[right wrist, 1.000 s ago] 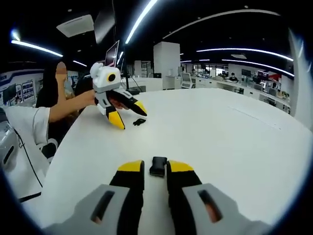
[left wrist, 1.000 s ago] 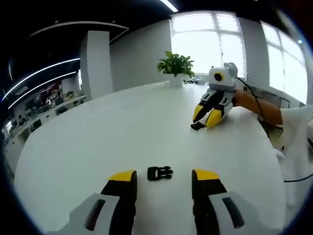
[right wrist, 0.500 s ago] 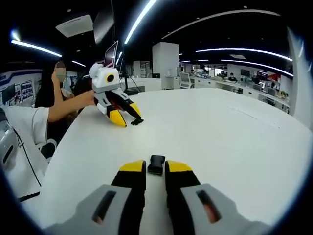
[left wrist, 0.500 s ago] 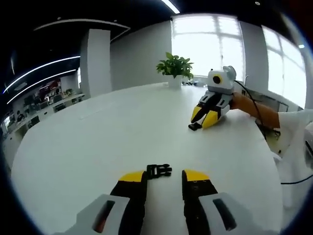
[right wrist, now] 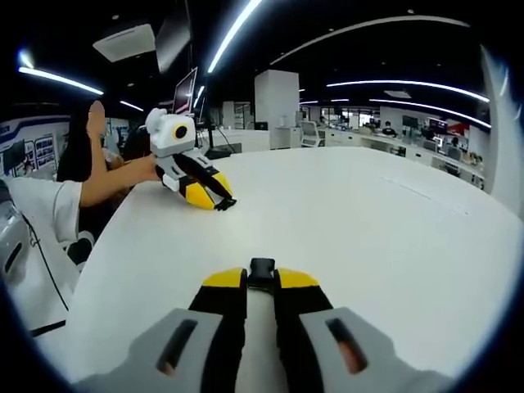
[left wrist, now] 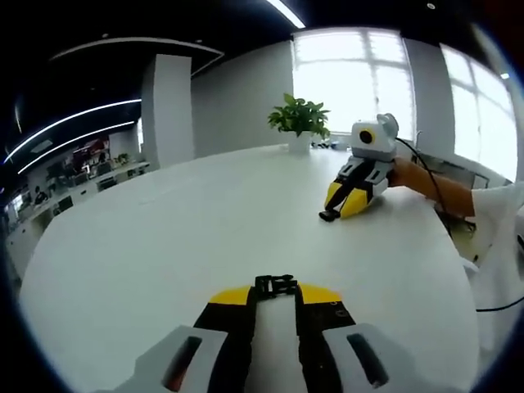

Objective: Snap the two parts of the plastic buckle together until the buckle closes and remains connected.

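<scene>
Jaws of left gripper [left wrist: 275, 296] clamped on pronged buckle piece [left wrist: 276, 285], low over white table [left wrist: 164, 237]. Right gripper [right wrist: 262, 280] likewise pinching socket buckle piece [right wrist: 262, 271] at its tips. Well apart across bare tabletop, nothing between. Farther off: potted plant [left wrist: 299, 121] by windows, person's sleeve [right wrist: 41, 205] at table edge.

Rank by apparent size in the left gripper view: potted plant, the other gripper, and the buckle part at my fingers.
1. Right gripper, with its camera box, looks largest.
2. Potted plant, a little smaller; it stands farther back, so true size is unsure.
3. Buckle part, smallest despite being nearest, between the left gripper fingers.
</scene>
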A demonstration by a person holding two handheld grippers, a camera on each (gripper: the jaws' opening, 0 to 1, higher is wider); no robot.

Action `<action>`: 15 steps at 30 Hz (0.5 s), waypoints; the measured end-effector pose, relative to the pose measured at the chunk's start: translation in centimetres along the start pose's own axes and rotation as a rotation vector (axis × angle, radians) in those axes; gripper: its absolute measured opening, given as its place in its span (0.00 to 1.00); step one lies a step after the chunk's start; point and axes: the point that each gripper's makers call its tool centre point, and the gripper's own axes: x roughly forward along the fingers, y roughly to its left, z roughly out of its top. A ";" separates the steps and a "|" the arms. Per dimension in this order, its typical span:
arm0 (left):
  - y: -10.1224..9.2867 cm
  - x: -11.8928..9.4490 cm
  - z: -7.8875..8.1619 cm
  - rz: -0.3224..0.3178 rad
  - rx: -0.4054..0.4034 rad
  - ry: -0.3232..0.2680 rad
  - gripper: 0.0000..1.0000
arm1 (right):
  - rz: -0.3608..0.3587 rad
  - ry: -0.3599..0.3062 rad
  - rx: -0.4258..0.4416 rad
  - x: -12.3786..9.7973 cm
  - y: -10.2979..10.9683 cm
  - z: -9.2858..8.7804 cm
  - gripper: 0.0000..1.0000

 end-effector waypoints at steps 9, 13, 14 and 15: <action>0.6 -0.1 0.9 0.137 -0.080 -0.055 0.18 | 0.011 -0.026 -0.019 0.1 -0.2 0.7 0.13; 0.5 -0.2 1.2 0.192 -0.126 -0.063 0.18 | 0.019 -0.017 -0.029 0.3 -0.4 0.7 0.13; 0.4 -0.2 1.2 0.207 -0.132 -0.064 0.18 | 0.019 -0.016 -0.028 0.4 -0.5 0.6 0.13; 0.5 -0.2 1.1 0.227 -0.139 -0.056 0.18 | 0.021 -0.015 -0.027 0.4 -0.5 0.6 0.13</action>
